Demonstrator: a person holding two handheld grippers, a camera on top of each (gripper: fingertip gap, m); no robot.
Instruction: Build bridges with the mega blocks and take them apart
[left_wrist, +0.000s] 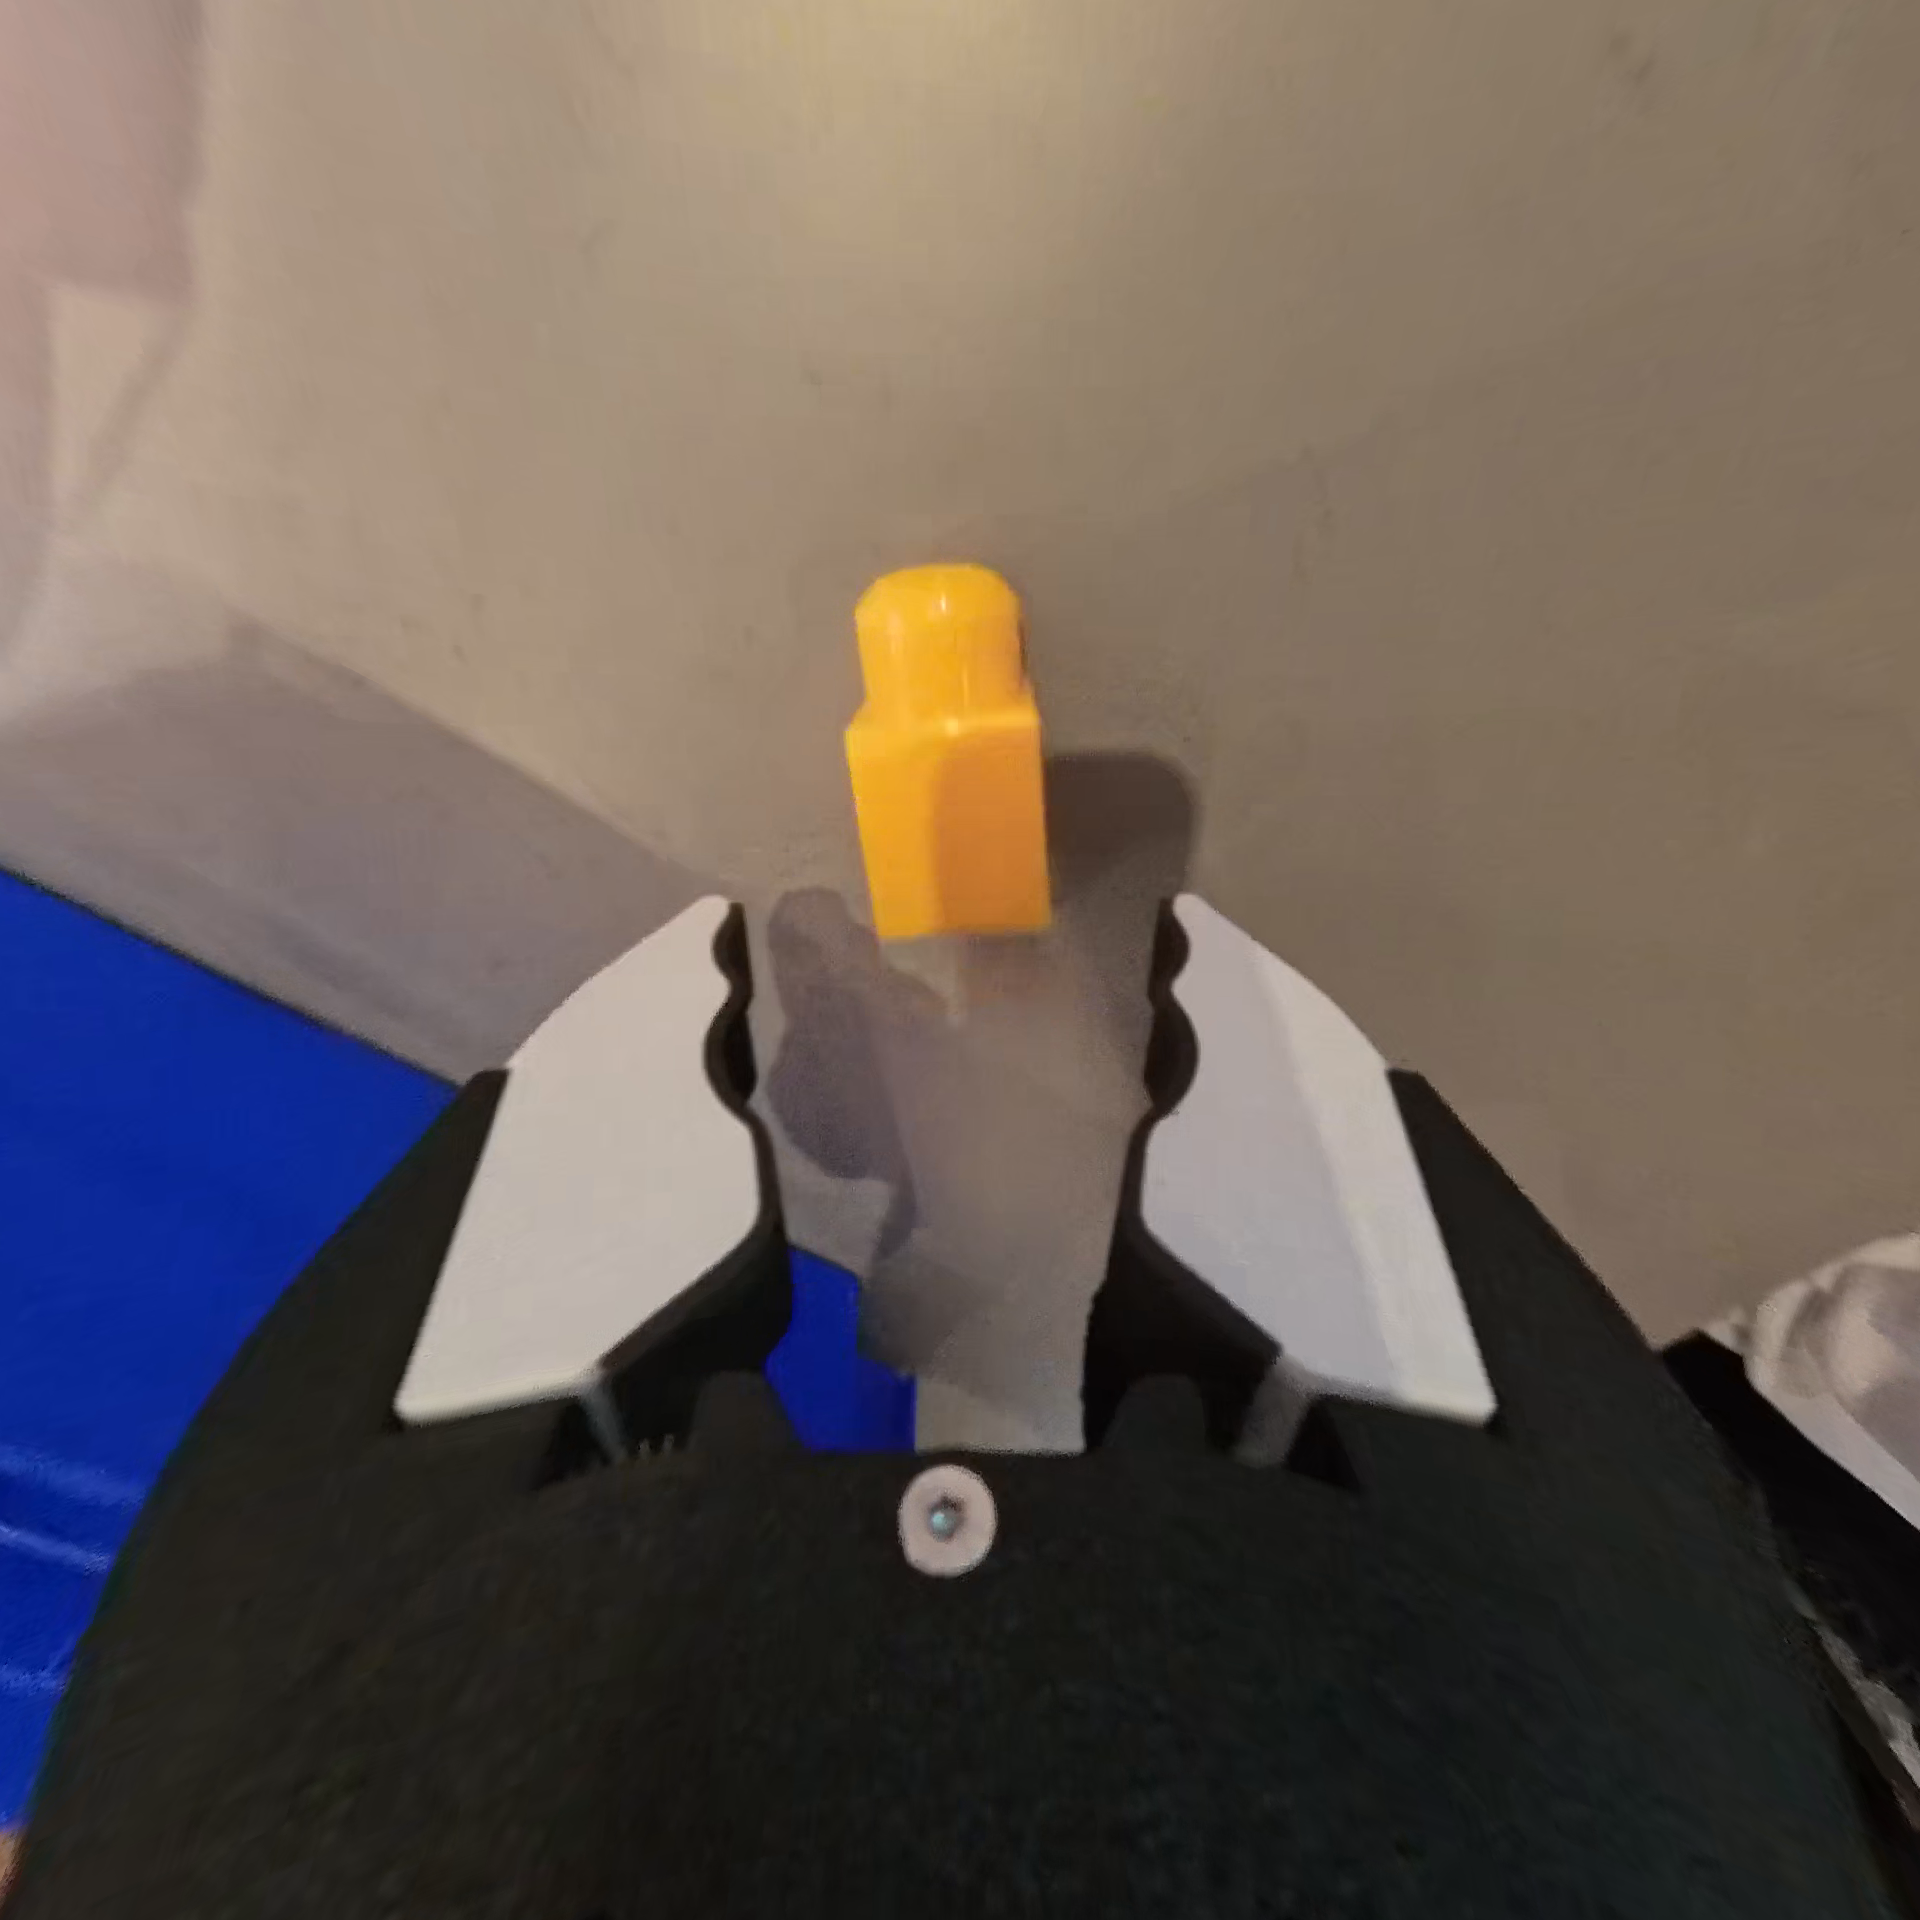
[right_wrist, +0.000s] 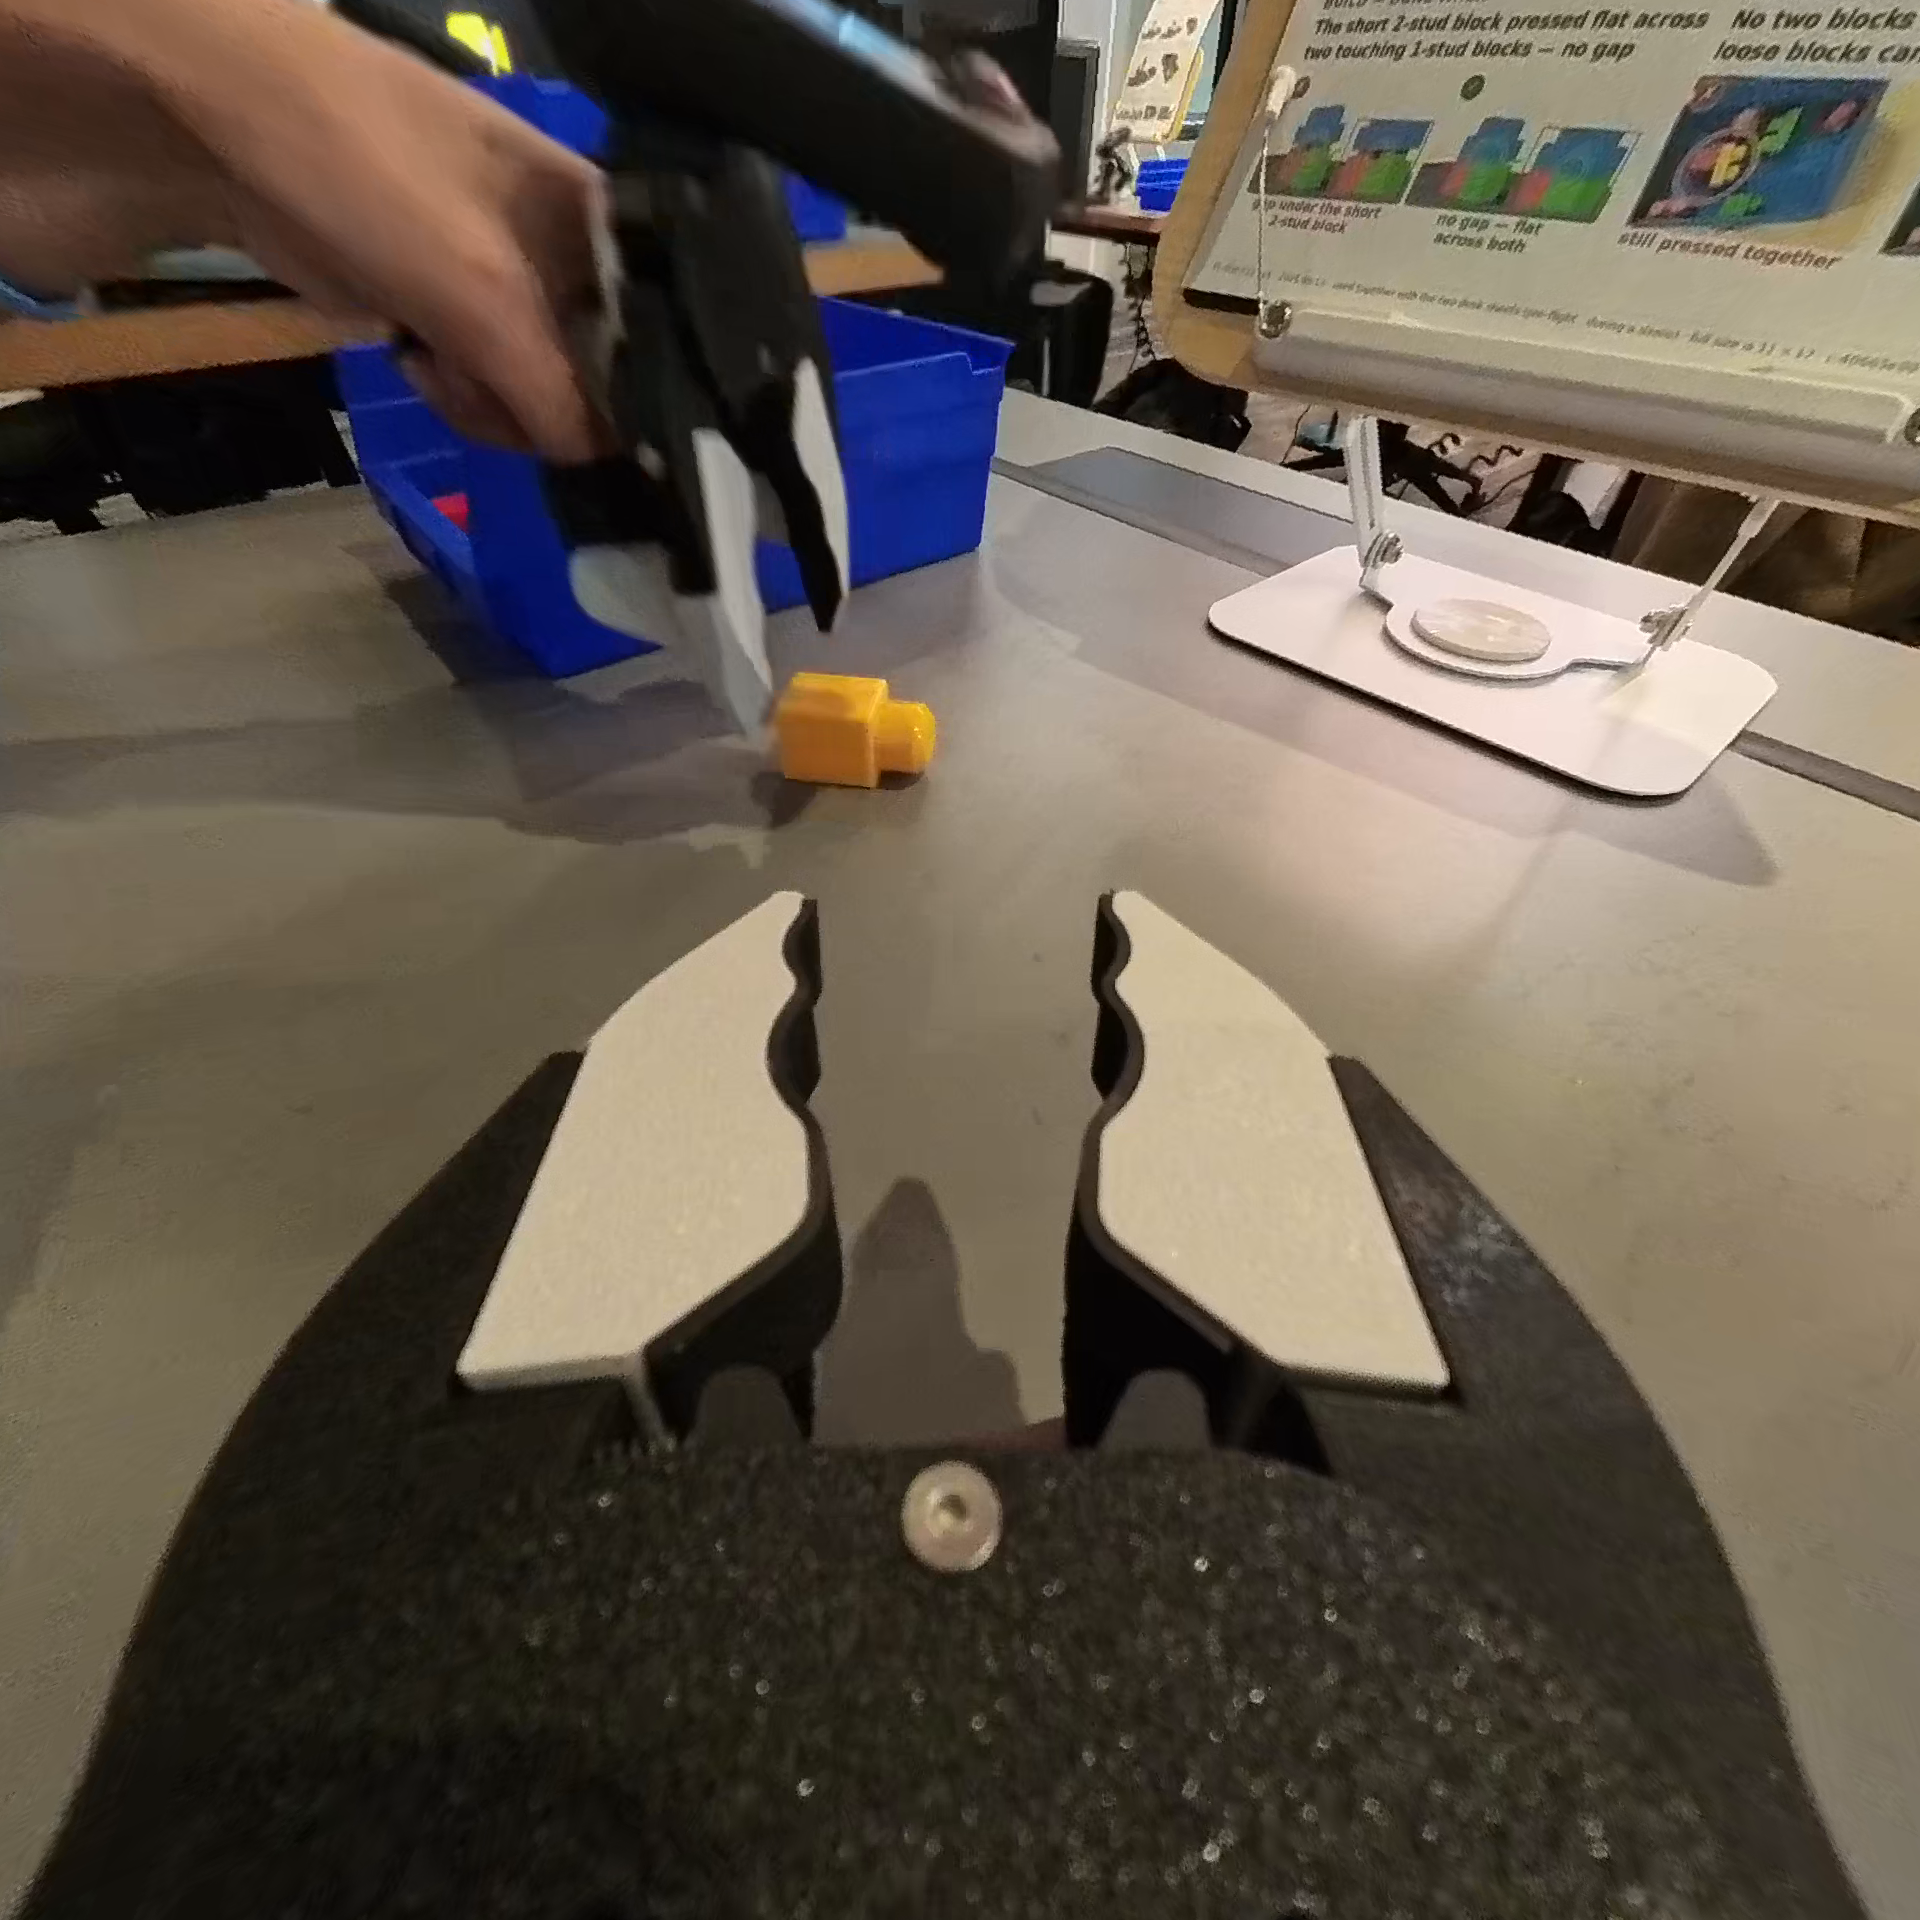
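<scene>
Grey table (right_wrist: 1351, 987) – yellow block (right_wrist: 852, 729) lying beside left claw (right_wrist: 795, 665).

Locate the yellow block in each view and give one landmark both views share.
Left wrist view: yellow block at centre, just beyond the open left hand-held gripper, lying on the table.
Right wrist view: same block above centre, by the left gripper's fingertips.
Shared landmark: blue bin.

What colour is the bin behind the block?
Blue; the bin shows best in the right wrist view.
</scene>
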